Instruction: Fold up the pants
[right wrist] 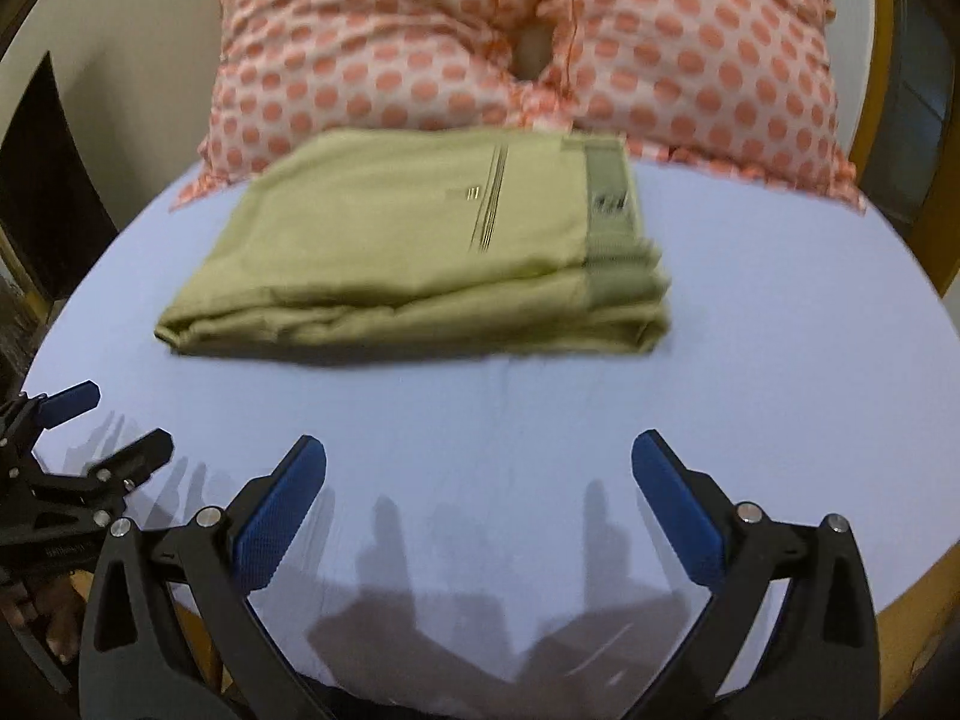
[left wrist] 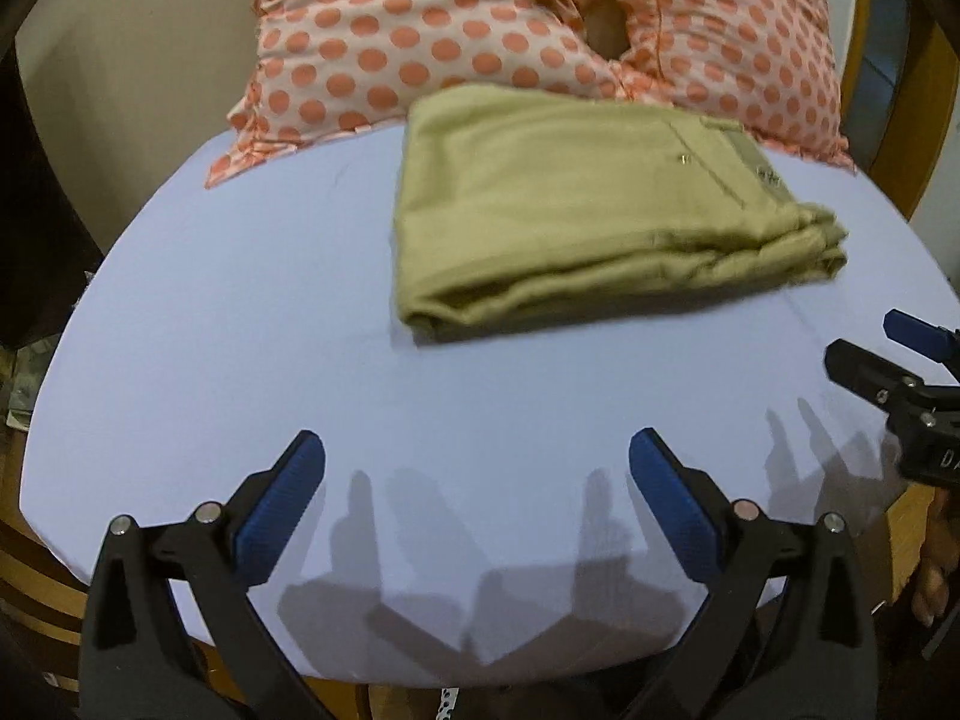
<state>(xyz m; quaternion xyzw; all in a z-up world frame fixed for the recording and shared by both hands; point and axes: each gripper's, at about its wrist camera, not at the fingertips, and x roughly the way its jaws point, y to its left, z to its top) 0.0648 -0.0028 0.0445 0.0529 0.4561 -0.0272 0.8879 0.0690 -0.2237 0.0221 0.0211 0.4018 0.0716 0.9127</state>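
1 pair of olive pants (left wrist: 576, 210), folded into a compact stack of several layers, lying on the pale blue sheet (left wrist: 240, 330); upper centre of the left wrist view, upper left-centre of the right wrist view (right wrist: 408, 246). Far edge is at or just under 2 polka-dot pillows (left wrist: 420, 30); which, the pictures do not settle. Judged complete or nearly so.

Risks, as judgement:
- Stack slump. The right-hand end shows loose layered edges; a nudge or drag from a finger there could fan the layers out.
- Snagging. Re-entering with spread fingers could catch the top fold and flip it open.
- Sheet pull. Pressing on the soft bedding near the stack could tilt it.

Pose:
- left gripper (left wrist: 477, 456): lower centre of its own view, over bare sheet near the bed's front edge, well apart from the pants; jaws released, spread wide, holding nothing.
- right gripper (right wrist: 480, 456): same attitude, lower centre of its view; jaws released, empty.
- Each tool shows at the other's frame edge, side by side. Both views blurred.
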